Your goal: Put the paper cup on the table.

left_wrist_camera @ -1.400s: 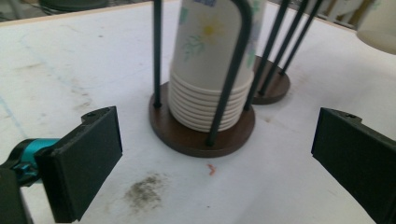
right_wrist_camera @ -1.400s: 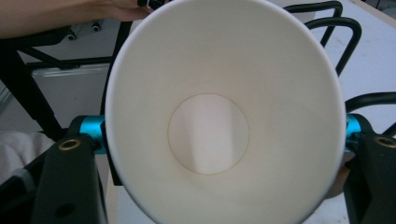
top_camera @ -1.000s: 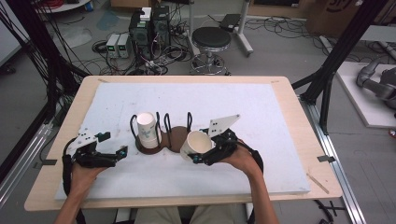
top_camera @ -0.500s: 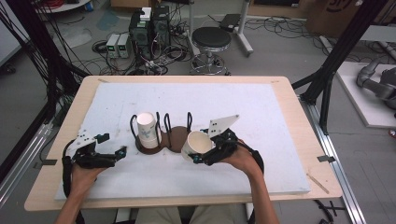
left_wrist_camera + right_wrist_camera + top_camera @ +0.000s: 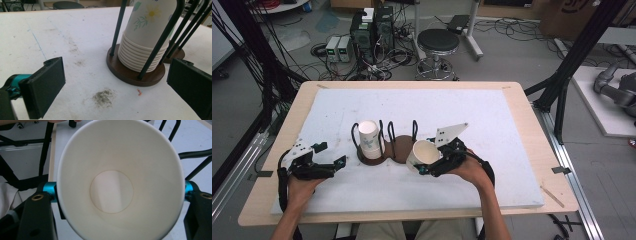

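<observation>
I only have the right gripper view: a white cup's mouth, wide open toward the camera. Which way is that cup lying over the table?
Observer: On its side; the right gripper clamps the paper cup with its mouth facing the wire holder.
Operator: Is that holder loaded?
Observer: Its left ring holds a stack of cups, upside down, with a flower print; the right ring's base looks bare.
Operator: And the other gripper?
Observer: The left gripper sits left of the holder, jaws open, nothing between them.

Nothing has visibly changed: both hands and the paper cup kept still.
</observation>
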Available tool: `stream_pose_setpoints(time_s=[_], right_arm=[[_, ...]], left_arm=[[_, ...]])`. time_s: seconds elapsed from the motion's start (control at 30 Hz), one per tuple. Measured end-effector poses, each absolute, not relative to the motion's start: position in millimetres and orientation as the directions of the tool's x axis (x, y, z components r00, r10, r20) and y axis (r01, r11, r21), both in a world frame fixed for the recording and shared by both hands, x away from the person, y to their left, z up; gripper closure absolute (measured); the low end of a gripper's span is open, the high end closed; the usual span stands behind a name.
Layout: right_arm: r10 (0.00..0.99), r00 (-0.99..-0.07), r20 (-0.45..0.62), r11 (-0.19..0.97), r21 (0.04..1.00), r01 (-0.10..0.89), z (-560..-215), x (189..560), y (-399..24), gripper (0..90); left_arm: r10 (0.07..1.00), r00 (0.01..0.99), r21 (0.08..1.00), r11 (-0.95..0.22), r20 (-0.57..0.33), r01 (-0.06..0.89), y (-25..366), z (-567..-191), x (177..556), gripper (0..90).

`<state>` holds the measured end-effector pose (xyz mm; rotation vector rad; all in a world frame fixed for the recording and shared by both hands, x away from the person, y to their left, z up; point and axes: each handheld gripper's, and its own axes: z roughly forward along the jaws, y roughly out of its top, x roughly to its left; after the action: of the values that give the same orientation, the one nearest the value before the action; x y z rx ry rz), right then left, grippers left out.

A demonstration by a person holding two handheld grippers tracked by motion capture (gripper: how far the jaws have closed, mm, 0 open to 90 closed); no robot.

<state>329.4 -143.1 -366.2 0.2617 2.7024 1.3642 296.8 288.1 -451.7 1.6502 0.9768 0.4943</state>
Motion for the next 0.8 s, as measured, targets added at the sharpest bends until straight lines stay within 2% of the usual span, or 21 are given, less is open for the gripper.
stream_pose_setpoints(time_s=[0.8], right_arm=[[0.191, -0.980, -0.050, 0.681, 0.726, 0.095, -375, 329, -128, 28.5]], left_arm=[[0.815, 0.557, 0.934, -0.058, -0.159, 0.351, 290, -457, 297, 1.7]])
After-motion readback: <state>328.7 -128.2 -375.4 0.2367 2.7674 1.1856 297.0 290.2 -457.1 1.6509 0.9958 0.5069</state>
